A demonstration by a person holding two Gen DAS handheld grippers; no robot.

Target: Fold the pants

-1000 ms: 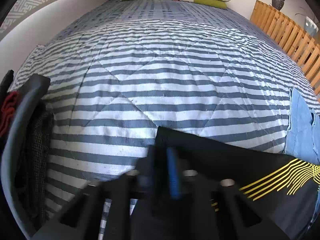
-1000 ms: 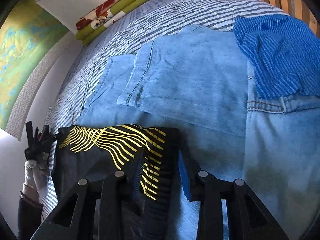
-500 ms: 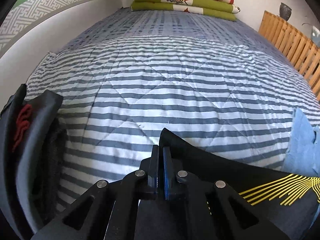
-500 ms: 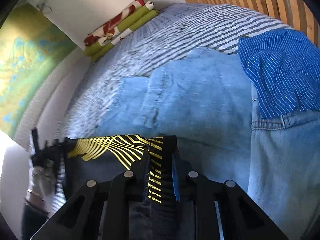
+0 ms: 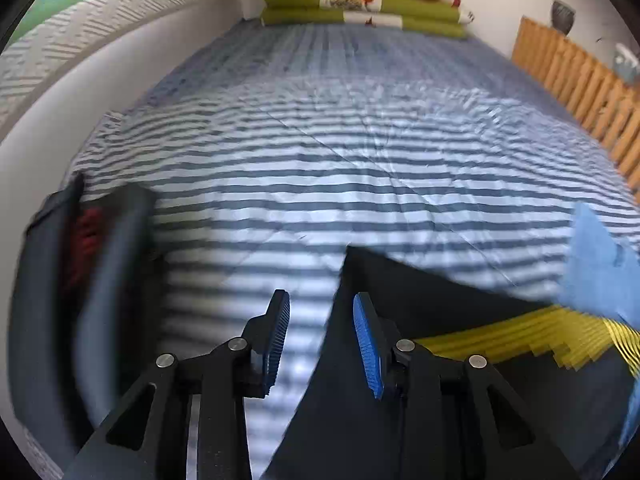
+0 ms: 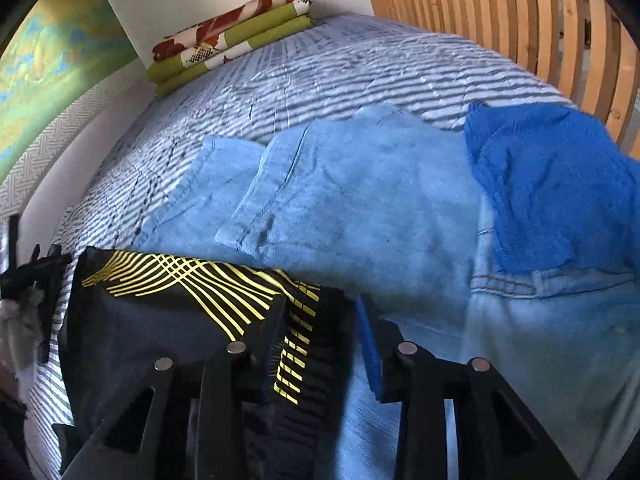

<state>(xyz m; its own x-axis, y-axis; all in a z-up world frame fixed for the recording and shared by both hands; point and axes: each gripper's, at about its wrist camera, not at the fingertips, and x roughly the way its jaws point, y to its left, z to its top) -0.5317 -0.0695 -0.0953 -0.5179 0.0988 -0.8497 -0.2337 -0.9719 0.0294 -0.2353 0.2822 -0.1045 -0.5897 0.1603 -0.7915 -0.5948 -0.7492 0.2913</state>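
Observation:
Black pants with yellow line print [image 6: 168, 304] lie folded flat on the striped bedspread [image 5: 320, 184], partly over light blue jeans [image 6: 360, 208]. In the left wrist view the pants [image 5: 420, 308] show their corner just beyond my left gripper [image 5: 322, 340]. Its jaws are opening, with only the pants' left edge below the gap and nothing pressed. My right gripper [image 6: 322, 336] straddles the ribbed right edge of the pants. Its jaws are opening too, and the pads stand off the cloth. The left gripper [image 6: 36, 272], held in a hand, shows at the right view's far left.
A bright blue striped shirt [image 6: 552, 184] lies on the jeans at the right. Folded green and red blankets [image 5: 364, 4] sit at the bed's far end. A wooden slat frame [image 6: 520, 20] borders the right side. Dark blurred items [image 5: 80, 288] stand by the bed's left edge.
The left gripper went from shut on the pants' corner to open and rose. The right gripper narrowed on the pants' edge, then widened again.

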